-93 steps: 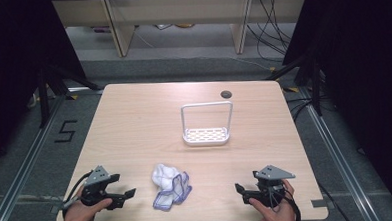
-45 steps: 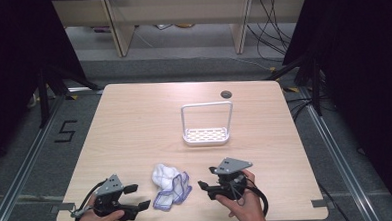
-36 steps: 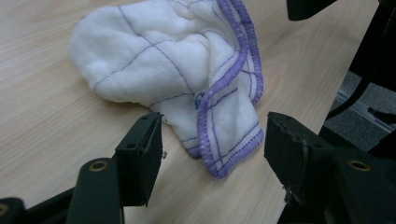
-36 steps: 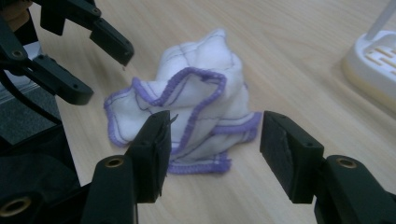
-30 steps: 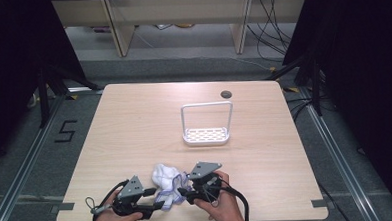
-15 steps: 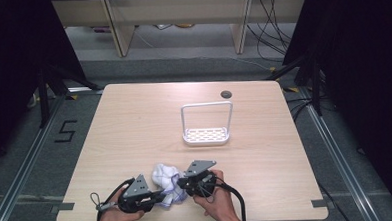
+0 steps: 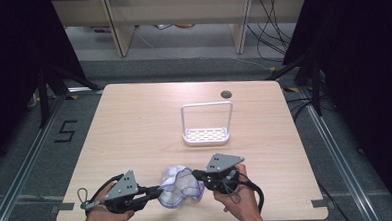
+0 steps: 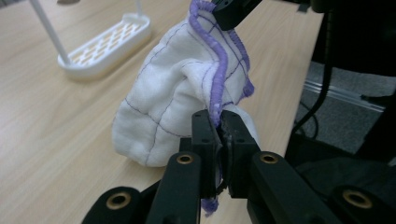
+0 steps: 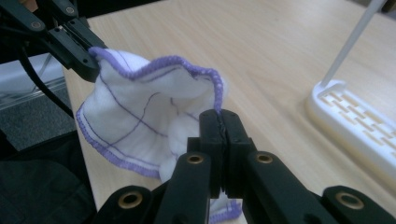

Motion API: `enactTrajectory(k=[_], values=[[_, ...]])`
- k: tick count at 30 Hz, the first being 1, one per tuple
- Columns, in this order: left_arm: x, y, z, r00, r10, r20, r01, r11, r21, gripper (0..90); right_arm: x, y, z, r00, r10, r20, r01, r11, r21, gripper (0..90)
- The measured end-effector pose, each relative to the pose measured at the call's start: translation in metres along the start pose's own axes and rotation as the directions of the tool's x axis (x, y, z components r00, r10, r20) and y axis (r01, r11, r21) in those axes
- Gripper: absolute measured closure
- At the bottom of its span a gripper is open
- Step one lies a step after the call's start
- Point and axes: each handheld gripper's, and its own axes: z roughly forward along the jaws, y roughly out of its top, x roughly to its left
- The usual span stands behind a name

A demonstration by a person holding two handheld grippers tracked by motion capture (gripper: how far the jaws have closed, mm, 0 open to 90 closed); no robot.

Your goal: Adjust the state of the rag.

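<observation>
Cloth: a small white dishcloth (image 7: 179, 190) with thin purple grid lines and a purple stitched hem, bunched at the near edge of the wooden table (image 7: 134, 123), between the two hands.
Handling: it looks light, soft and limp, so it will likely sag and fold wherever it is not held; nothing about it seems fragile. The thick hem looks like the firmest part to pinch, and less likely to slip than the plain weave.
Where to hold: along the hem, at two points set apart, so the cloth can be drawn out flat between them.
Left gripper (image 8: 219, 128): jaws closed down to the thickness of the hem, pinching the purple edge at the cloth's left side; most of the cloth hangs beyond it over the table.
Right gripper (image 9: 220, 122): jaws likewise pressed together on the hem, at the right side of the cloth.
Nearby: a white rack (image 7: 206, 124) with a tall wire hoop stands farther back, right of centre, well apart from the cloth.
</observation>
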Motion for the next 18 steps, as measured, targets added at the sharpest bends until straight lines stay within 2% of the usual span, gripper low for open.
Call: enactTrajectory(k=[1,5,7,9,11,12,14,18], values=[[-0.003,0.010,-0.007,0.9996,0.026,0.009,-0.026,0.9994,-0.021,84.7,0.000,0.003,-0.007,1.0000,-0.008,0.001,0.008,1.000,-0.008,89.8],[-0.007,0.024,-0.009,0.9989,0.032,0.036,-0.029,0.9972,-0.068,84.7,0.002,0.015,-0.034,0.9987,-0.042,0.028,0.043,0.999,-0.029,89.8],[-0.006,0.032,-0.006,0.9983,0.030,0.050,-0.026,0.9963,-0.082,84.7,0.003,0.019,-0.043,0.9982,-0.045,0.040,0.046,0.998,-0.037,89.8],[-0.005,0.039,-0.004,0.9977,0.045,0.051,-0.041,0.9958,-0.081,84.7,0.002,0.023,-0.055,0.9959,-0.060,0.068,0.063,0.997,-0.036,89.8],[-0.006,0.050,-0.001,0.9962,0.055,0.067,-0.049,0.9949,-0.088,84.6,0.000,0.024,-0.063,0.9957,-0.055,0.075,0.058,0.997,-0.048,89.8],[-0.006,0.050,-0.001,0.9962,0.055,0.067,-0.049,0.9949,-0.088,84.7,-0.001,0.024,-0.068,0.9951,-0.053,0.083,0.058,0.997,-0.049,89.8],[-0.007,0.063,-0.001,0.9942,0.069,0.082,-0.060,0.9923,-0.109,84.6,-0.004,0.026,-0.077,0.9945,-0.049,0.093,0.054,0.998,-0.045,89.8],[-0.005,0.073,-0.004,0.9935,0.070,0.090,-0.058,0.9906,-0.124,84.5,-0.006,0.028,-0.089,0.9938,-0.050,0.099,0.055,0.998,-0.045,89.8]])
